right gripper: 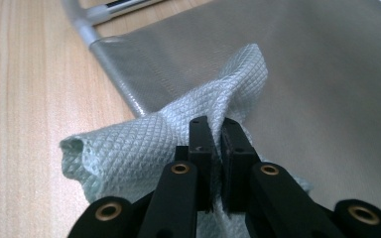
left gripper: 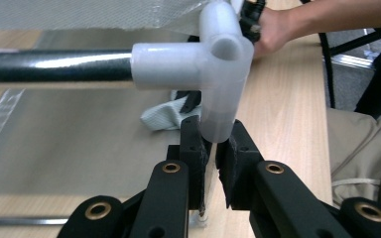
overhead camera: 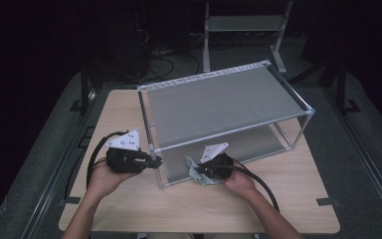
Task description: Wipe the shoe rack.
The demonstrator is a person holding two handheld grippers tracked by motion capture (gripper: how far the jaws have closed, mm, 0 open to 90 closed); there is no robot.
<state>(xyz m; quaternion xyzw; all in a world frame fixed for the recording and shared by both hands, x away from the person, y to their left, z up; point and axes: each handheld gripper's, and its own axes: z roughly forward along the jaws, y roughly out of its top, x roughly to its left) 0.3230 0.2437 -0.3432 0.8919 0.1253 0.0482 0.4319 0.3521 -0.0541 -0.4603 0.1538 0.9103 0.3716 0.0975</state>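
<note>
High view: cam fixed above the person's side, looking fwd and down on the bench (overhead camera: 278, 199); two-tier rack (overhead camera: 229, 99) mid-frame, forearms entering from the bottom edge, dark room across the top. Left gripper view: cam rides low behind the left gripper (left gripper: 212, 148), very close, white corner joint (left gripper: 218, 64) looming centre-top, the other hand (left gripper: 273, 29) far off at upper right. Right gripper view: cam sits tight behind the right gripper (right gripper: 217, 148), angled down at the pale green cloth (right gripper: 144, 144) lower centre. Shared: the cloth and the rack's lower shelf (right gripper: 327, 74) show in all three.
</note>
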